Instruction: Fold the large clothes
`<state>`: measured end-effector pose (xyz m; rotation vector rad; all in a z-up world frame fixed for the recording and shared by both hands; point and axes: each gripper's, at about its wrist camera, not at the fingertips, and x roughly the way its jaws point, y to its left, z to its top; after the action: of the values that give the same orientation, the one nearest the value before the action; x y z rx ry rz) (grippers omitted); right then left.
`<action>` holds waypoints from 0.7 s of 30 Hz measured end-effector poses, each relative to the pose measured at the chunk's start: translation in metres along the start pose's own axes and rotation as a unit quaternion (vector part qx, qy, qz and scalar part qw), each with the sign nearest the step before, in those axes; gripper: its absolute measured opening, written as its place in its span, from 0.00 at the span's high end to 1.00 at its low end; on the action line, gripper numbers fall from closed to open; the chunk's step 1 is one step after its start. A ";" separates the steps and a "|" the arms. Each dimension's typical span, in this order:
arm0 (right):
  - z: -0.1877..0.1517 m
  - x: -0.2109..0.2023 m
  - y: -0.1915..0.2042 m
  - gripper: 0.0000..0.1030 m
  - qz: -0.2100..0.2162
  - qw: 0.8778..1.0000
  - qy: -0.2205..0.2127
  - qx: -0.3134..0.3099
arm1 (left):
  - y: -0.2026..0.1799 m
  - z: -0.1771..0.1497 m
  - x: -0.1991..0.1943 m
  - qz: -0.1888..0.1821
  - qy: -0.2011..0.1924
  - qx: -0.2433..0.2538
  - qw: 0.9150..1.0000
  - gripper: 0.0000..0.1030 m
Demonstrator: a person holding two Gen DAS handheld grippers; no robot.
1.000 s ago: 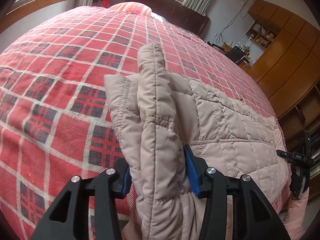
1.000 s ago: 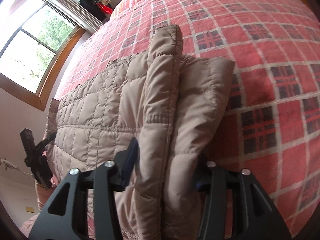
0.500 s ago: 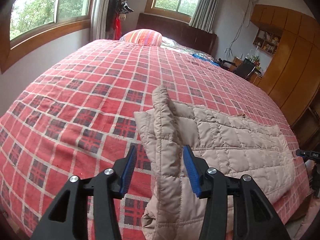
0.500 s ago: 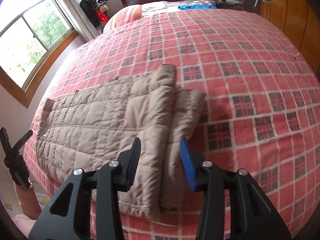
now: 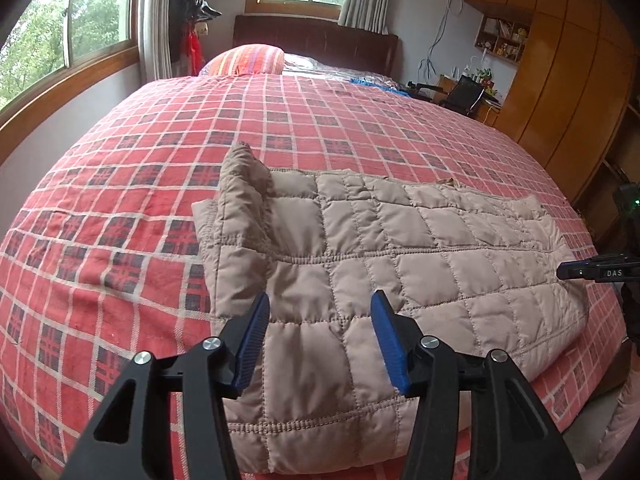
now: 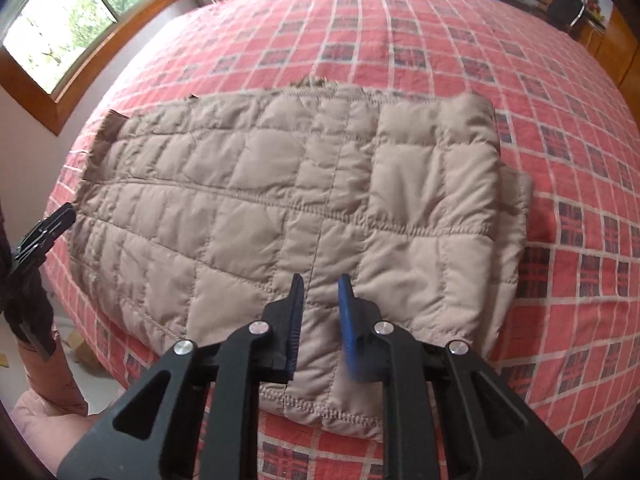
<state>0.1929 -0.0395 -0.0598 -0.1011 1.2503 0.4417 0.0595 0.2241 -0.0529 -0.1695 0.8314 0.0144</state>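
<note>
A beige quilted jacket [image 5: 400,248] lies folded on the red plaid bedspread [image 5: 120,200], near the bed's front edge. A folded sleeve forms a raised ridge along its left end [image 5: 244,188]. My left gripper [image 5: 320,336] hovers open above the jacket's near left part, nothing between its blue pads [image 5: 256,336]. In the right wrist view the jacket [image 6: 280,200] lies flat, and my right gripper [image 6: 322,308] hangs over its near hem. Its fingers stand a narrow gap apart, one blurred, with nothing between them. Each gripper shows at the edge of the other's view: the right gripper [image 5: 596,272], the left gripper [image 6: 40,236].
A striped pillow [image 5: 244,60] and dark headboard [image 5: 316,44] stand at the bed's far end, with a blue cloth [image 5: 376,84] nearby. Windows [image 5: 64,28] line the left wall. A wooden wardrobe [image 5: 560,80] and a desk with a chair [image 5: 464,92] fill the right.
Both grippers let go of the jacket's folded end and drew back from the bed. The jacket now lies flat. The right gripper's fingers have moved closer together.
</note>
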 end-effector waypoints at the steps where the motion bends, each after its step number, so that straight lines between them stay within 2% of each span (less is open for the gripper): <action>1: 0.000 0.003 0.001 0.85 -0.009 1.000 0.003 0.003 | 0.002 -0.001 0.003 0.001 0.004 -0.003 1.000 0.49; 13: 0.000 0.052 -0.005 0.88 -0.017 0.999 0.037 0.029 | 0.013 -0.009 0.024 0.004 0.023 -0.010 1.000 0.48; 20: 0.003 0.056 -0.011 0.89 -0.009 0.998 0.042 0.040 | 0.024 -0.010 0.003 0.007 0.012 -0.037 0.999 0.48; 21: 0.004 0.056 -0.011 0.89 -0.012 0.998 0.041 0.040 | 0.028 -0.011 -0.001 0.012 0.012 -0.041 0.999 0.44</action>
<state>0.2138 -0.0333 -0.1127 -0.0674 1.3449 0.3690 0.0485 0.2502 -0.0632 -0.2375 0.8566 0.0704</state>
